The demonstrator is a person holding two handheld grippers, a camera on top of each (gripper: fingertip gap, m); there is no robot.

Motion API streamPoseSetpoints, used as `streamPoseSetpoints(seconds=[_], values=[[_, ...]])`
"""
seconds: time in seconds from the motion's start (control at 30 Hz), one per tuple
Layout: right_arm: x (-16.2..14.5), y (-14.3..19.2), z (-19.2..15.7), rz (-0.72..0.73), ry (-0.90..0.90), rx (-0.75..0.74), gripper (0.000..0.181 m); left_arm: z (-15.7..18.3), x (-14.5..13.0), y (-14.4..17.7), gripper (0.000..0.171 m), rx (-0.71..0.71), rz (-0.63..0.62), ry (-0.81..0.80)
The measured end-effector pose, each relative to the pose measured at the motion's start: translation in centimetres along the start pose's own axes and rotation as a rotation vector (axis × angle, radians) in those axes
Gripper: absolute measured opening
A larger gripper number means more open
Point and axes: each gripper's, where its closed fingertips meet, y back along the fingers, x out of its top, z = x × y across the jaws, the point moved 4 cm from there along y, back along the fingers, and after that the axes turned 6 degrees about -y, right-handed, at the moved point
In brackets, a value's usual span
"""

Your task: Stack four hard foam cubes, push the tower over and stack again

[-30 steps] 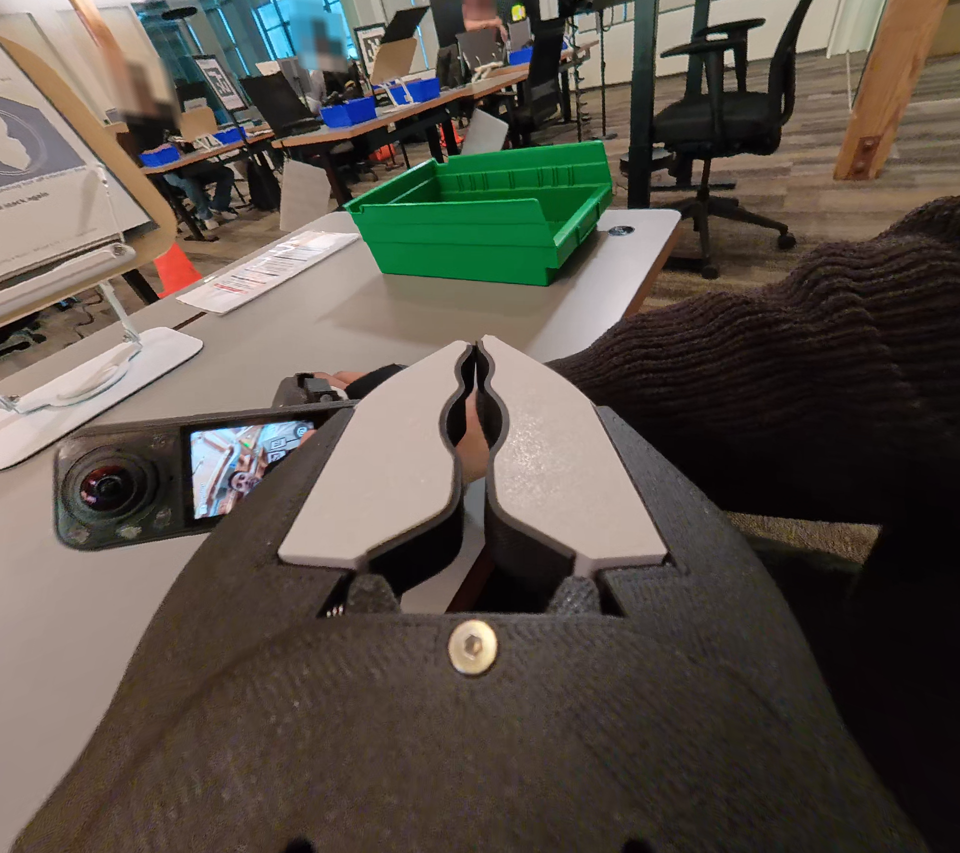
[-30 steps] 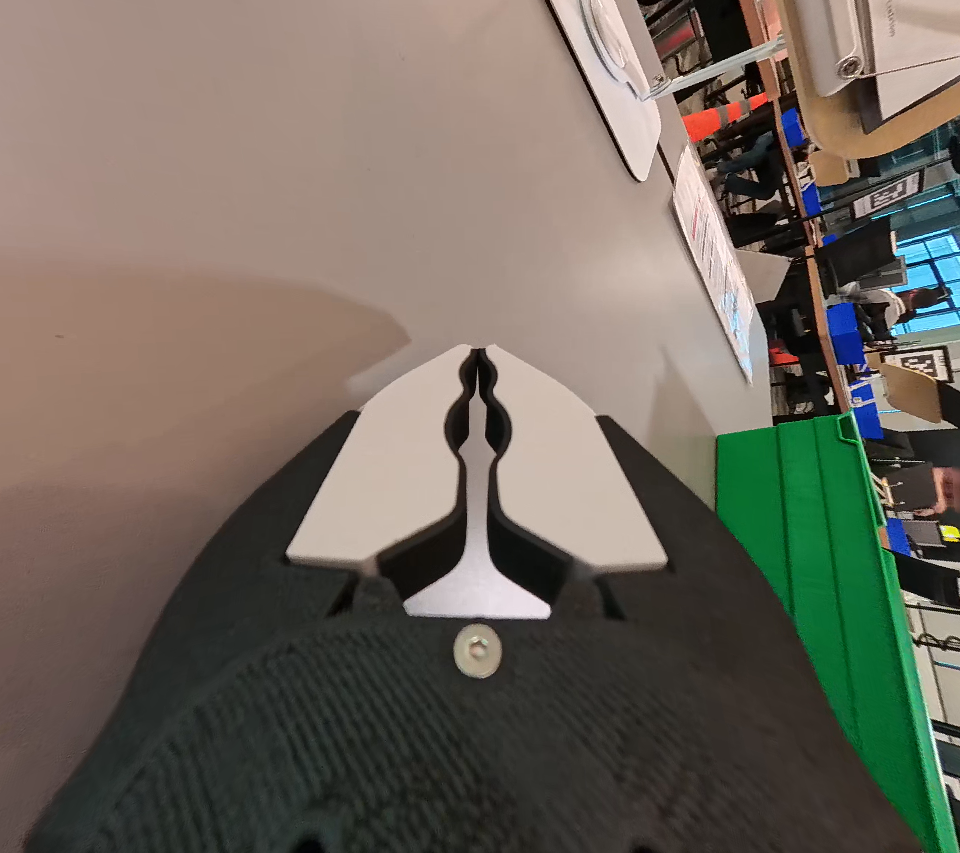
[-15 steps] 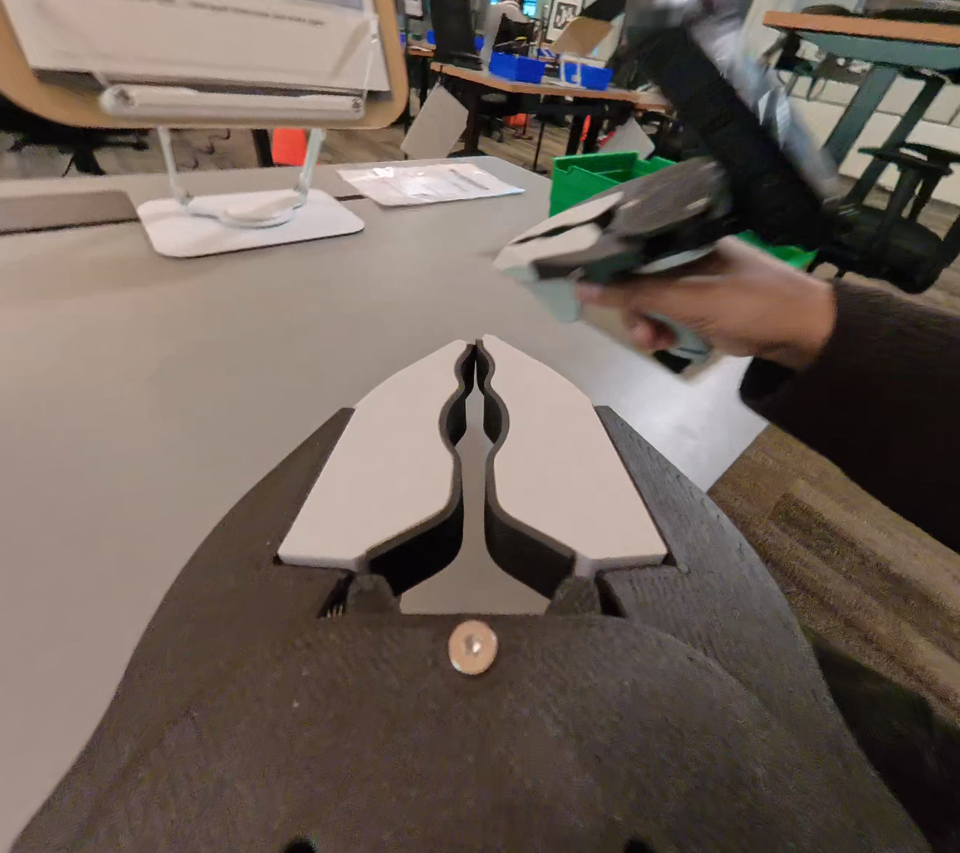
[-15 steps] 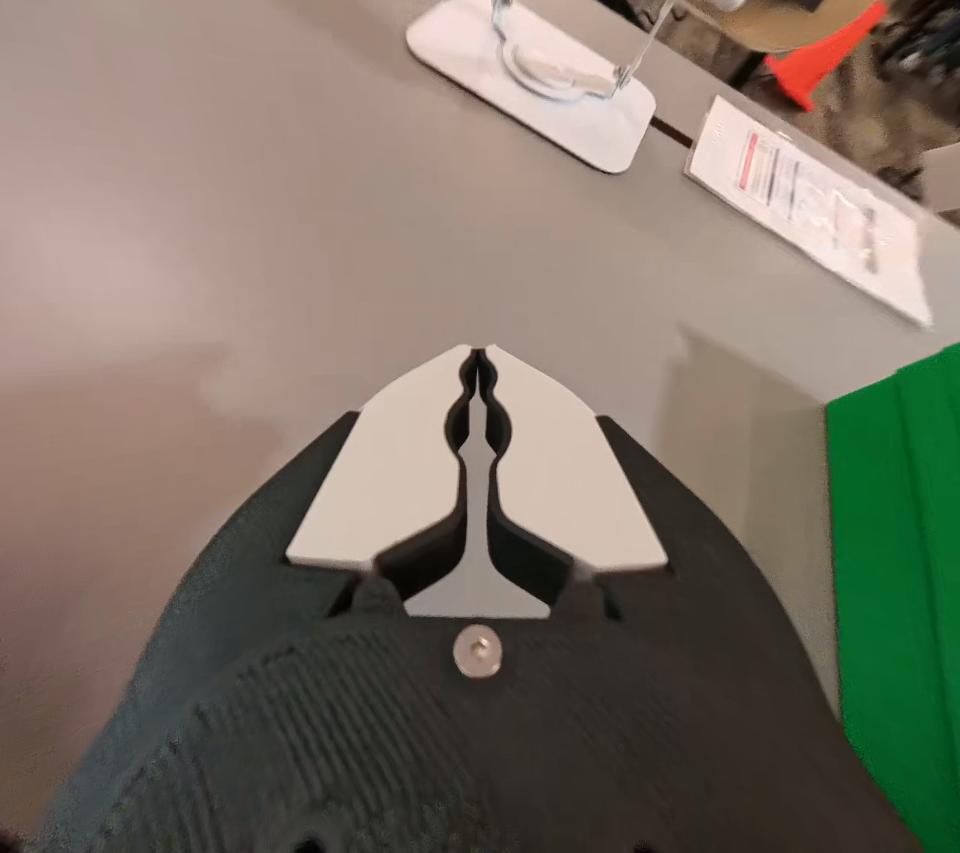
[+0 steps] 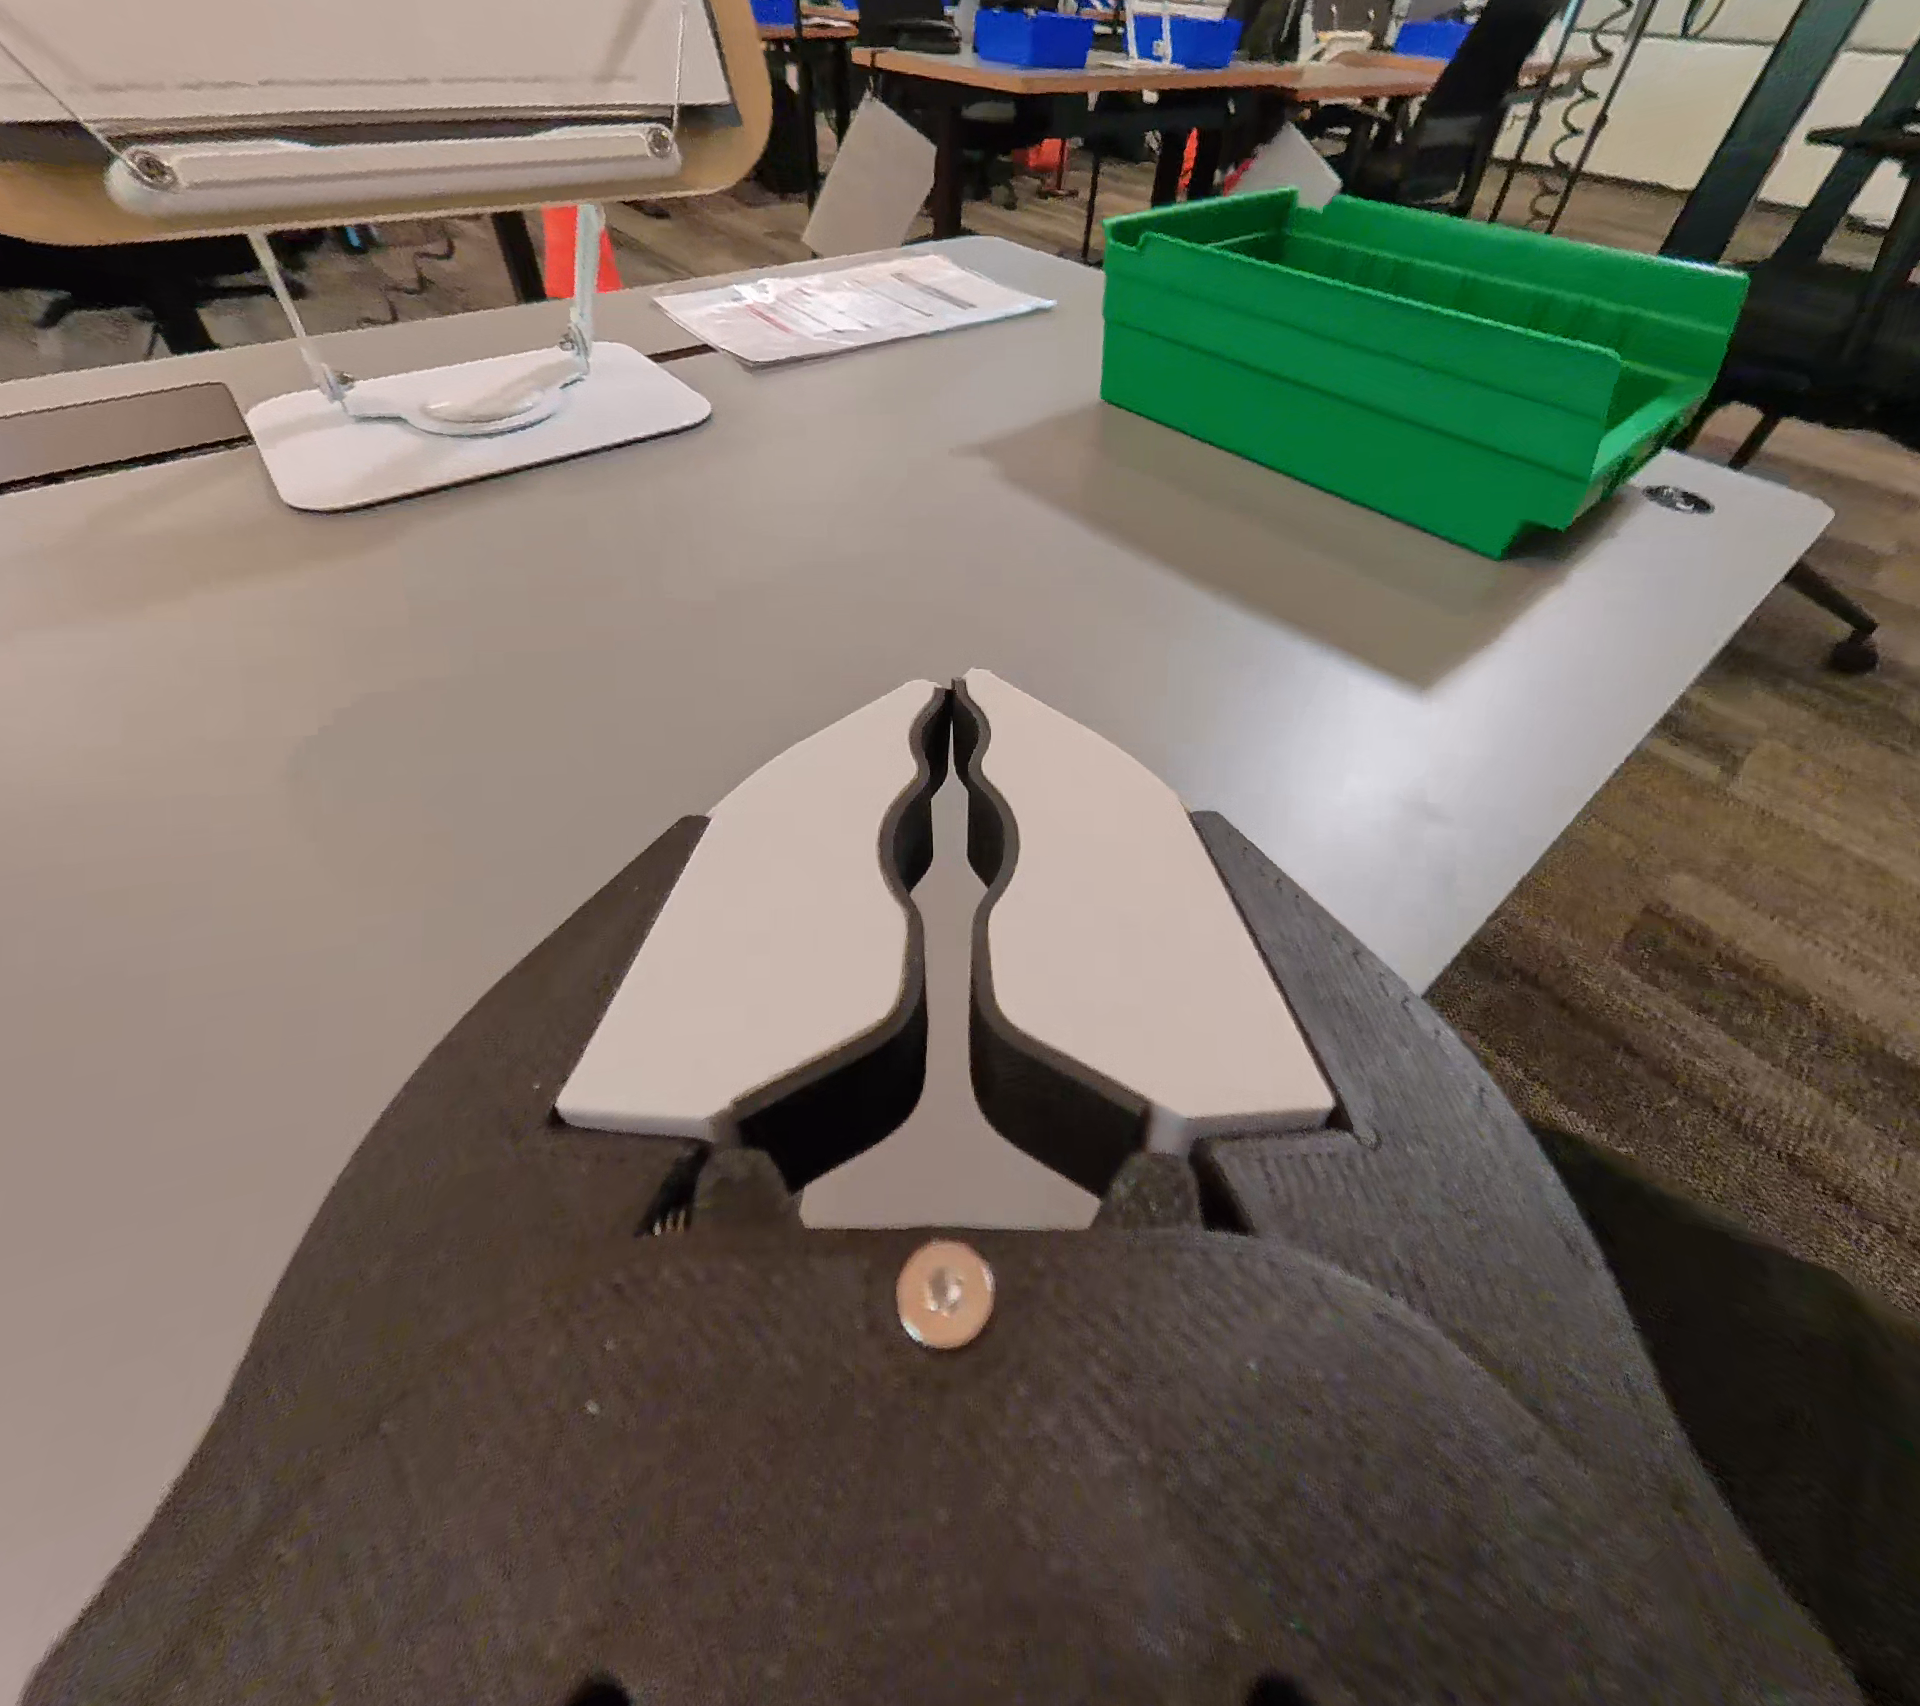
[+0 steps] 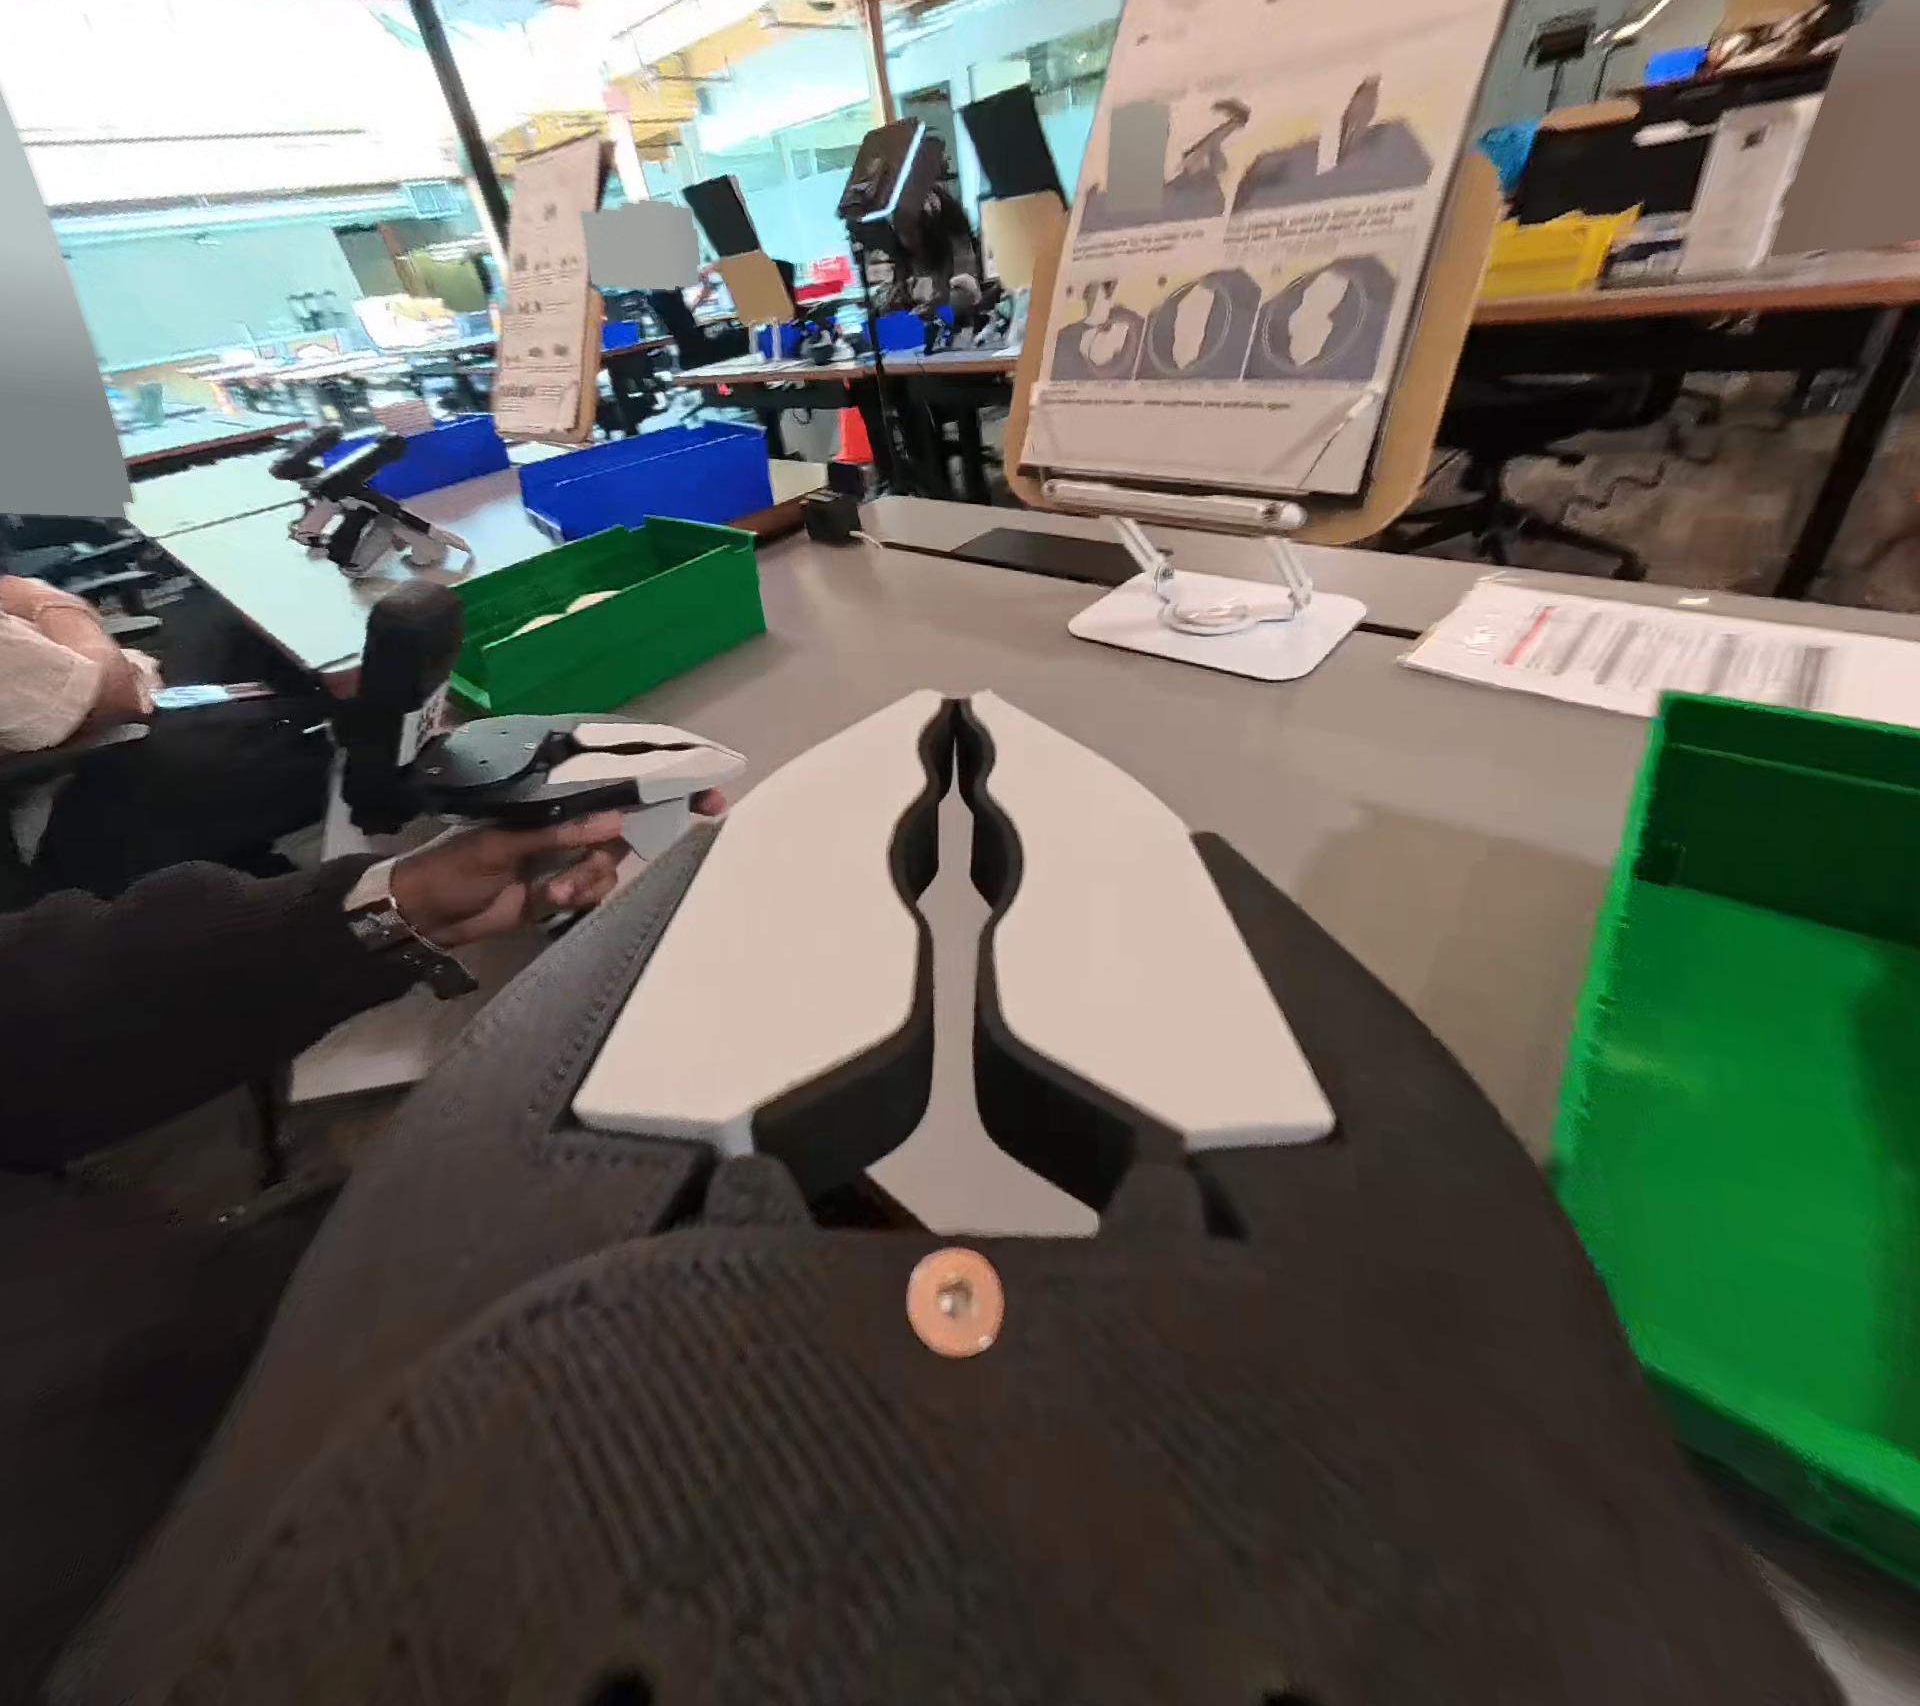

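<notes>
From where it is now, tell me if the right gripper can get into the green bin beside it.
Probably yes. The right gripper is shut and empty, the green bin sits close on its right with its top open, and only bare table lies between.

Left tool (image 5: 952, 692): white fingers (image 5: 790, 918) closed tip to tip, nothing between them, held roughly level, pointing forward. Right tool (image 6: 958, 706): fingertips also pressed together, empty, roughly level. In the right wrist view the left tool shows at the left, gripped from below by the left hand (image 6: 488, 877), dark knit sleeve (image 6: 156, 981) on the forearm.
</notes>
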Motion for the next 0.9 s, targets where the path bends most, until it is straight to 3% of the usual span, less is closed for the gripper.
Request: streamPoseSetpoints(seconds=[0.2, 0.37, 0.57, 0.73, 0.9], values=[[0.0, 6.9, -3.7, 0.027, 0.196, -0.06, 0.0, 0.9, -0.1, 2.0, 0.002, 0.022, 0.026, 0.074], [0.5, 11.9, -5.3, 0.207, 0.193, -0.034, 0.0, 1.0, -0.1, 5.1, 0.002, 0.124, 0.027, -0.048], [2.1, 13.4, -3.0, 0.264, 0.171, -0.078, 0.0, -1.6, -0.9, 6.8, 0.002, 0.231, 0.022, -0.041], [2.1, 13.6, -1.9, 0.246, 0.175, -0.102, 0.0, -4.0, -2.3, 7.5, 0.001, 0.285, 0.029, 0.101], [1.4, 14.3, -1.9, 0.216, 0.184, -0.098, 0.0, -4.0, -1.2, 8.2, 0.002, 0.282, 0.055, 0.104]])
